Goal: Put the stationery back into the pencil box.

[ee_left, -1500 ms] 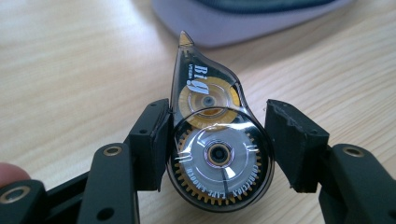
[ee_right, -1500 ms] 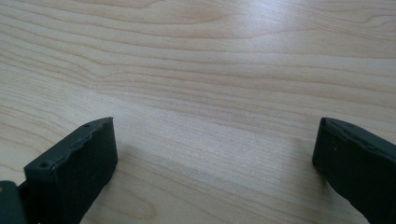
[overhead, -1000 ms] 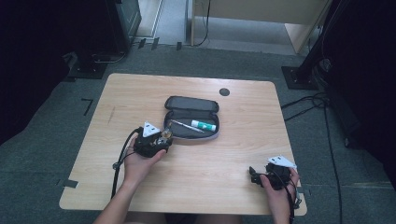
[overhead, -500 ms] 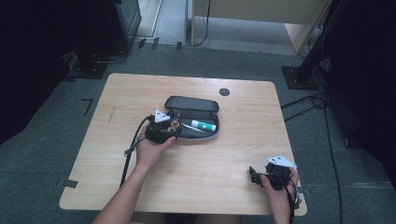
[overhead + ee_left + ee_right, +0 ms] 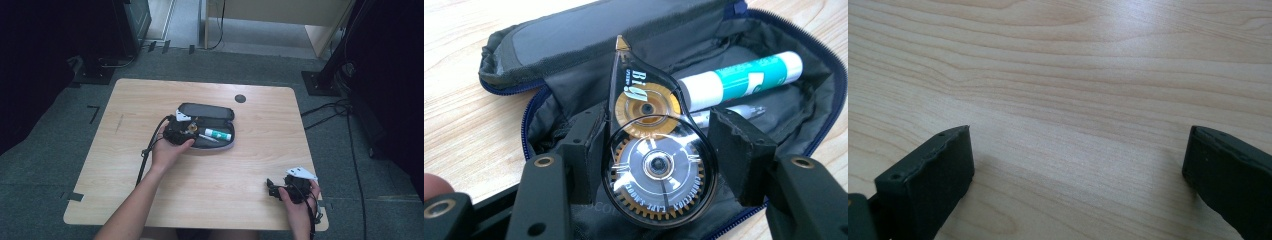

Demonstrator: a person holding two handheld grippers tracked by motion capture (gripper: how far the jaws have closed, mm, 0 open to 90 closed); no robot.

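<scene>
Gripping a "BiC" correction-tape roller (image 5: pixel 655 165), left tool (image 5: pixel 656 150) over open pencil case (image 5: pixel 574 30); right tool (image 5: pixel 1078 165) wide.

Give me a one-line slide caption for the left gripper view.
Left gripper holds a clear correction tape dispenser over the open pencil case, where a glue stick lies.

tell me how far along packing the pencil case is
Done: the glue stick and a pen already lie inside the open pencil case. In hand: the left gripper holds the correction tape over the case interior, not yet released. Left: dropping it in and closing the case. The right gripper rests open over bare table.
</scene>
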